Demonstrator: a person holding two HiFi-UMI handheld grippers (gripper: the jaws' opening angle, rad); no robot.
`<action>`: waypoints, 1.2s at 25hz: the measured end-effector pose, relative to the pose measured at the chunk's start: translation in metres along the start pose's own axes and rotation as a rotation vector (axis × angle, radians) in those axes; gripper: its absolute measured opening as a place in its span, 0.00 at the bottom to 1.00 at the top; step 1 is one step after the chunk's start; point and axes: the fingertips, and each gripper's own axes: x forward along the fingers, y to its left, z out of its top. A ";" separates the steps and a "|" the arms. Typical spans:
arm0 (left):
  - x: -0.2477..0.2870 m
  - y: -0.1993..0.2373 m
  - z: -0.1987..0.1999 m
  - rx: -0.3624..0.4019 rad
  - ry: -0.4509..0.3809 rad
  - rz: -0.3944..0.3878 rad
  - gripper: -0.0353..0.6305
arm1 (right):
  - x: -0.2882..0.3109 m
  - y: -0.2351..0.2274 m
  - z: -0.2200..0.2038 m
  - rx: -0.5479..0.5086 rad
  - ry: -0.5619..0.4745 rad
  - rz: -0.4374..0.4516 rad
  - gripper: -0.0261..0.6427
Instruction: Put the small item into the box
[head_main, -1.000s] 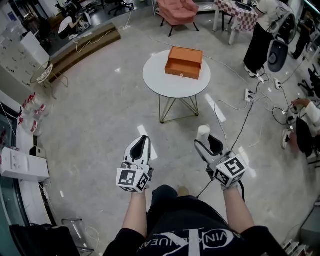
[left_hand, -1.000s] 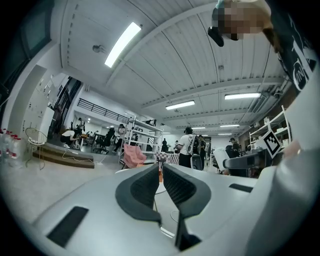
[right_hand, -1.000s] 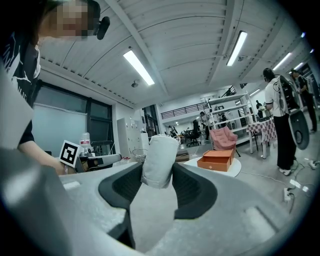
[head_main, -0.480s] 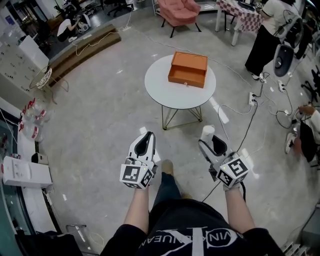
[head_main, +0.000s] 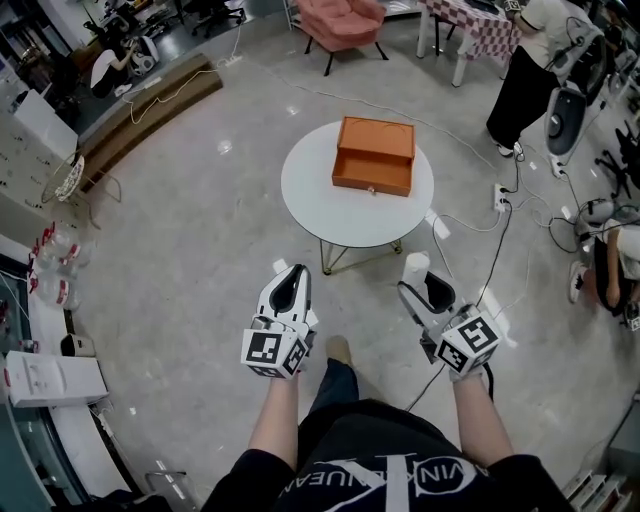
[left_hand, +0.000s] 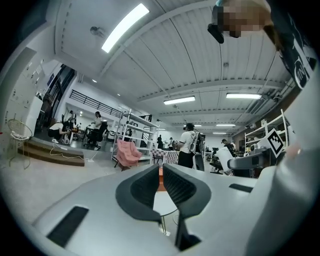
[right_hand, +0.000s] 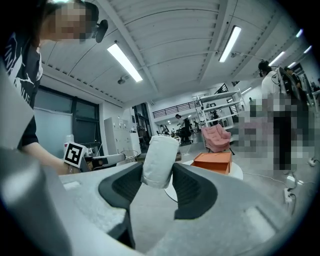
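An open orange box (head_main: 374, 155) rests on a round white table (head_main: 310, 190) ahead of me; in the right gripper view the orange box (right_hand: 214, 161) shows past the jaws. My right gripper (head_main: 418, 278) is shut on a small white cylinder-shaped item (head_main: 415, 267), which stands upright between the pads in the right gripper view, item (right_hand: 159, 161). My left gripper (head_main: 290, 287) is held level beside it, its jaws nearly together with nothing between them; the left gripper (left_hand: 161, 186) points toward the table.
A pink armchair (head_main: 343, 20) stands beyond the table. Cables and a power strip (head_main: 497, 195) lie on the floor to the right. A person in black (head_main: 525, 75) stands at the far right; a low wooden platform (head_main: 150, 105) lies at far left.
The table and orange box have come slightly closer and shifted in view as I step forward. Both grippers keep the same pose; the white item stays held.
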 end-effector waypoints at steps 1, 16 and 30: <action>0.007 0.006 0.001 -0.001 0.004 -0.008 0.09 | 0.008 -0.003 0.001 0.002 0.003 -0.004 0.32; 0.104 0.078 -0.002 0.010 0.069 -0.140 0.09 | 0.097 -0.053 0.002 0.075 0.013 -0.134 0.32; 0.150 0.088 -0.032 -0.025 0.117 -0.197 0.09 | 0.126 -0.085 -0.016 0.125 0.059 -0.169 0.32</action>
